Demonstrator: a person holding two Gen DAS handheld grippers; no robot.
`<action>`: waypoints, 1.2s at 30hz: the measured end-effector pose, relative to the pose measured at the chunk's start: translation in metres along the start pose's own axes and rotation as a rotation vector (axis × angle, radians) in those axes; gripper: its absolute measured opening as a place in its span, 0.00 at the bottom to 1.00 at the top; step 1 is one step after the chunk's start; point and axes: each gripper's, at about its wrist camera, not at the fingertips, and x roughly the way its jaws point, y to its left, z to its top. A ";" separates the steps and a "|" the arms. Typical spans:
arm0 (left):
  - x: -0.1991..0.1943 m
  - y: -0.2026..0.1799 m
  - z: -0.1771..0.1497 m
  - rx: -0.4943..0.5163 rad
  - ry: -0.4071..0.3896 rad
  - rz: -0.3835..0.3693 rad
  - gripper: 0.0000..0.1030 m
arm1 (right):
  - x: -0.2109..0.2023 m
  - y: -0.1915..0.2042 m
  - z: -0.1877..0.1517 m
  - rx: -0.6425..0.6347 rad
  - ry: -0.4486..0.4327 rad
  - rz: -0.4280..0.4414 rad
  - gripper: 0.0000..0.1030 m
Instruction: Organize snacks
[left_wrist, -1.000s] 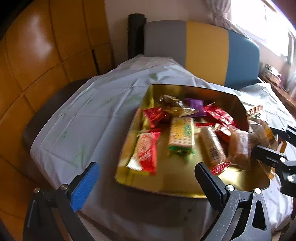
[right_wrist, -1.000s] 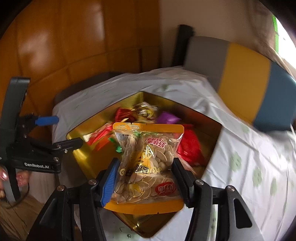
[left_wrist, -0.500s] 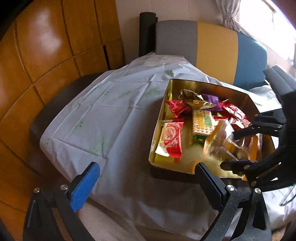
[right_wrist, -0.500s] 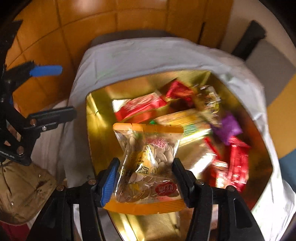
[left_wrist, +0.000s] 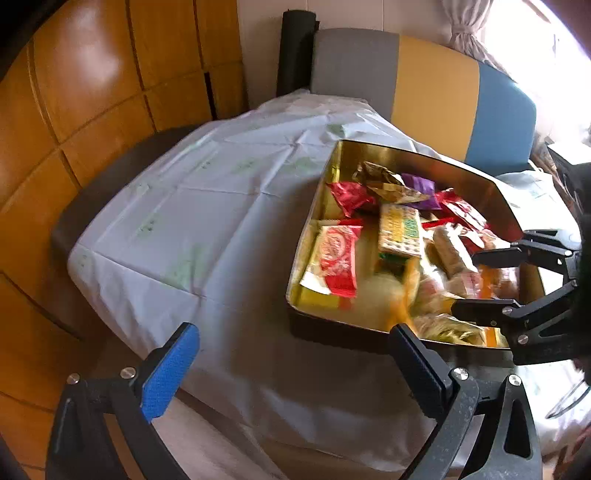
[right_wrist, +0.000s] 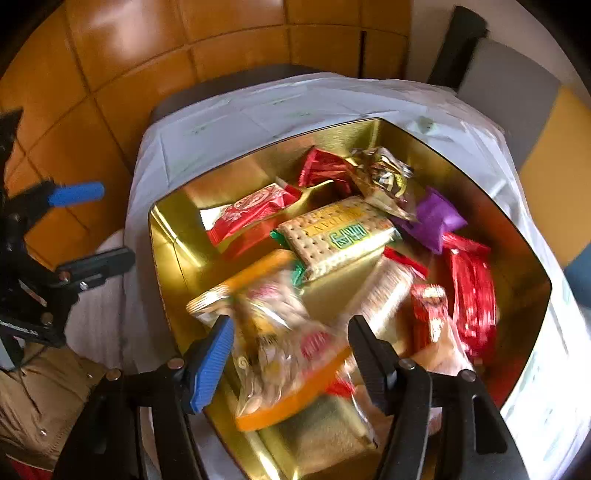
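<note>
Now my right gripper (right_wrist: 290, 341) sits over the near corner of the gold tin (right_wrist: 532, 280), jaws opening, with the seed packet (right_wrist: 280, 339) between them; the packet is blurred and tilted, its orange bottom seam low in the tin, and the pads no longer seem to press it, so I judge it is dropping. It lies at the near end of the tin, just in front of the cracker pack (right_wrist: 338, 236), with the red wafer pack (right_wrist: 255, 216) farther toward the tin's left wall and the red and purple sweets along its far and right sides. My left gripper (left_wrist: 291, 365) hangs wide open and empty outside the tin's near-left edge, over the white tablecloth (left_wrist: 207, 221). Risks: the packet may land propped on the biscuit rolls instead of flat, or catch on a pad and get dragged out when I lift away. The tin sits near the cloth's near edge; a downward knock on its near rim could tip it.
</note>
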 end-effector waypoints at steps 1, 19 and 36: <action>0.000 -0.001 0.001 -0.002 0.005 -0.006 1.00 | -0.001 -0.005 -0.002 0.029 0.001 0.035 0.63; -0.003 -0.012 -0.001 0.001 0.018 -0.023 1.00 | -0.002 -0.012 0.003 0.314 -0.136 0.076 0.43; -0.007 -0.033 -0.007 0.048 0.042 -0.068 1.00 | -0.060 0.011 -0.056 0.421 -0.277 -0.185 0.58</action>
